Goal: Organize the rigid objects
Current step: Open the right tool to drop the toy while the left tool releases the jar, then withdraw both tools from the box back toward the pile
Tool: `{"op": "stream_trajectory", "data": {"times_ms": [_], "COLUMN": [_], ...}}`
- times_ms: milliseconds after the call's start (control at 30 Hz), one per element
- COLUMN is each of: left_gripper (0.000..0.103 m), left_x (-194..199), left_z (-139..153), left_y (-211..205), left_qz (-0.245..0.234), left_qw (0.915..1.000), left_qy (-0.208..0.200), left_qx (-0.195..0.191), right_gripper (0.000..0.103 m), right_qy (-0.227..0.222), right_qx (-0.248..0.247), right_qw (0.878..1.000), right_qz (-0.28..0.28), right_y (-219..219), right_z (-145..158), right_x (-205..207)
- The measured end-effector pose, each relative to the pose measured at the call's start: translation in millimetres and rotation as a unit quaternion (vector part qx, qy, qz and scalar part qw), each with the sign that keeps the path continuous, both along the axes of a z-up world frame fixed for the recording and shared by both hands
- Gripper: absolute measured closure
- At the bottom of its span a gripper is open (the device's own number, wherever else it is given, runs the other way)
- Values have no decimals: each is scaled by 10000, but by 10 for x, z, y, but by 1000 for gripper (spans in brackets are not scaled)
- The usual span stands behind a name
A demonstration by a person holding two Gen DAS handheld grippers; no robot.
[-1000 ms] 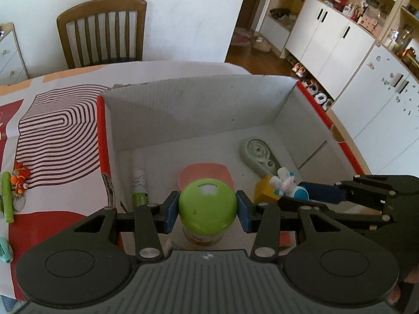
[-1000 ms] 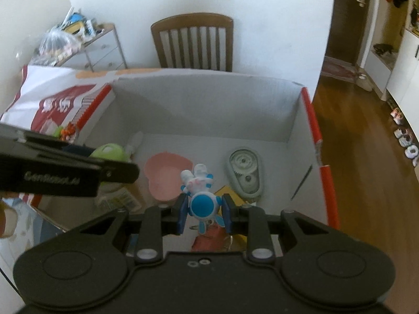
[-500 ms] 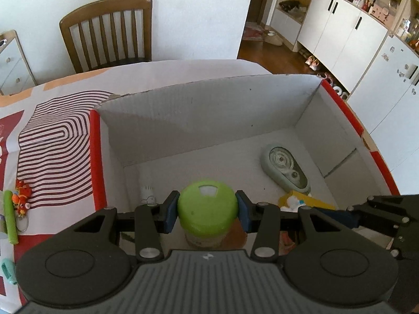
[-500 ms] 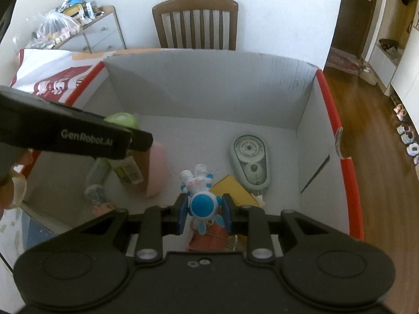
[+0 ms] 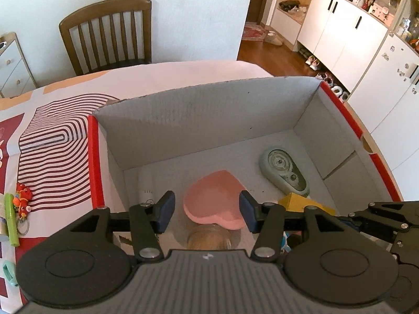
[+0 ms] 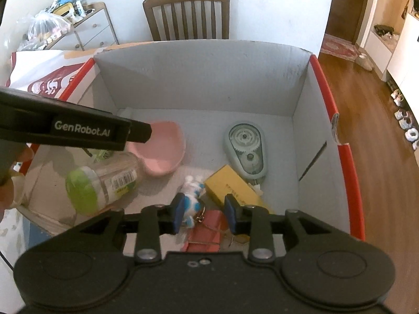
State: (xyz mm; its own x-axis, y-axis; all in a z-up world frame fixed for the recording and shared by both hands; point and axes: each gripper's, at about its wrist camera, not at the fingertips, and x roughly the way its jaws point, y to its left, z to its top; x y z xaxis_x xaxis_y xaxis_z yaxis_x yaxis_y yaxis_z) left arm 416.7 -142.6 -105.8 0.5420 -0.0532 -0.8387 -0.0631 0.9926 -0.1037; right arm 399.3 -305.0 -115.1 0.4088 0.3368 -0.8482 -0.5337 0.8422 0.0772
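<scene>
Lighting: bright, even daylight; white wall (image 5: 199, 13) near overexposed. Shadows: soft, pooled along the near and left inner walls of the cardboard box (image 6: 209, 83). Glare: sheen on the wooden floor (image 6: 379, 120) right of the box. Distortion: strong fisheye bending, dark corners. Blur: jar (image 6: 102, 180) in the box slightly smeared; near edges soft.

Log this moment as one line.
left gripper: open, just released green-lidded clear jar | right gripper: opening, blue-white toy figure dropped | grey cardboard box

Box (image 6: 301, 83) floor: jar (image 6: 99, 183) on its side at left wall; heart dish (image 6: 162, 149) behind it; tape dispenser (image 6: 244, 151) toward right wall; block (image 6: 233, 185) before it.
</scene>
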Motion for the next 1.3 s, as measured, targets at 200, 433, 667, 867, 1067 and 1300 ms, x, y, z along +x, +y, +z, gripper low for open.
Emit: {"op": "stream_trajectory", "data": {"times_ms": [200, 433, 667, 867, 1067, 1300], "left_gripper": [46, 46, 46, 46, 46, 33], "left_x": [-123, -308, -508, -704, -905, -1189], "left_z": [90, 240, 399, 527, 633, 706], "left_y": [43, 62, 45, 72, 168, 367], "left_qz": [41, 18, 38, -7, 54, 141], "left_qw": [9999, 9994, 9984, 9970, 9959, 9944], "left_qy": [-124, -348, -571, -775, -897, -1043], "left_qx": [-62, -28, -3, -9, -95, -97], "right_gripper": [60, 50, 42, 39, 30, 21], "right_qy": [-60, -183, -325, -432, -538, -650], "right_qx": [-19, 40, 126, 214, 296, 482], "right_qw": [10000, 9998, 9994, 9988, 9980, 9965], "right_qz": [58, 59, 49, 78, 158, 223], "right_y": [2, -32, -70, -86, -80, -14], "right_z": [73, 210, 349, 477, 597, 747], "right_x": [-62, -135, -235, -363, -515, -721]}}
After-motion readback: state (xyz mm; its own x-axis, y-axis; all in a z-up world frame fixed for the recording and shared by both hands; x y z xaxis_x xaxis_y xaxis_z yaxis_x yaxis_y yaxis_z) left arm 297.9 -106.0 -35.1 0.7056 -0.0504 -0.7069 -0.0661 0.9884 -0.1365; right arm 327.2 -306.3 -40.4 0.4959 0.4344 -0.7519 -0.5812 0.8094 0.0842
